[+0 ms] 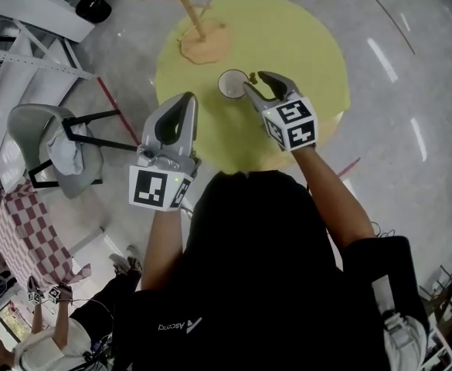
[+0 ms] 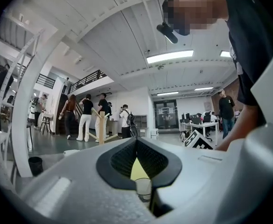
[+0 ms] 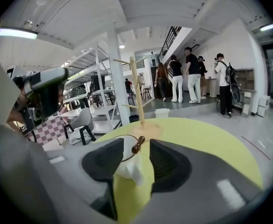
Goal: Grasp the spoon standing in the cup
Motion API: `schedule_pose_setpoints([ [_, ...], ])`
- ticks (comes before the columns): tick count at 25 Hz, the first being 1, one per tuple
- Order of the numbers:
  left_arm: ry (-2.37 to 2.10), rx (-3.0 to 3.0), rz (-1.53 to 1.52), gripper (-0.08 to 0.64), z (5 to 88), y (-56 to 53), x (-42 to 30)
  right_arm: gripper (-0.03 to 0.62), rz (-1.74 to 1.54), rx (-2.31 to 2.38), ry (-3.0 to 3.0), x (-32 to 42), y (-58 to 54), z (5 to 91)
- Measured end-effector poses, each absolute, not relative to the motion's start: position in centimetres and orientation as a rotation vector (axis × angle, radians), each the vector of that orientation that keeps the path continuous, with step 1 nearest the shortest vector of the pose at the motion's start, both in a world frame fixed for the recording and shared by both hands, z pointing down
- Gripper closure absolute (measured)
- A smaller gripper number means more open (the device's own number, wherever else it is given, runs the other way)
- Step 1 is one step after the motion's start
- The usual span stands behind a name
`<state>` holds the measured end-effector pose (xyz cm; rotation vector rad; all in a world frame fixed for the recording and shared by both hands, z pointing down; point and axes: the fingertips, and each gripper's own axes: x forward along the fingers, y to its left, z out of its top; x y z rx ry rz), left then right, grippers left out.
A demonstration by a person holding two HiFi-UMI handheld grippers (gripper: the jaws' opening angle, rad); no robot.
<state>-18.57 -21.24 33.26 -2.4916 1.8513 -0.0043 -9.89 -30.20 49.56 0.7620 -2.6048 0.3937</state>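
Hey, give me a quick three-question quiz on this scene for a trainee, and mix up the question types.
1. True or false: the handle of the spoon stands between the open jaws of the right gripper.
2. Which colour is the round table? A red, B yellow, C blue.
3. Fill in: the jaws of the left gripper are ___.
Key: 1 true; 2 B; 3 shut.
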Motion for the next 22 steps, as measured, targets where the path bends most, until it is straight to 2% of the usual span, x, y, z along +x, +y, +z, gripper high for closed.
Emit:
schedule_pose_setpoints([
  [4, 1.816, -2.537, -0.006, 0.549, 33.9, -21.5, -19.2, 0.431, 0.456, 0.764, -2.568, -10.6, -30.5, 50.9],
  [8, 1.799, -2.57, -0.004, 0.549, 34.6, -21.5, -19.7, 0.533, 0.445, 0.792, -2.567, -10.7, -30.4, 51.0],
  [9, 1.799, -2.575, -0.004, 0.549, 34.8, -21.5, -19.9, 0.54, 0.44, 0.794, -2.569, -10.7, -30.4, 50.9],
  [16, 1.786, -2.597, 0.004, 0.549, 35.2, -21.4, -20.5, 0.541, 0.399, 0.825, -2.601, -11.0, -30.4, 48.8],
  [22, 1.781, -2.589, 0.032, 0.549, 34.6, -21.1, -20.2, 0.543, 0.331, 0.862, -2.685, -10.0, -29.5, 43.7],
])
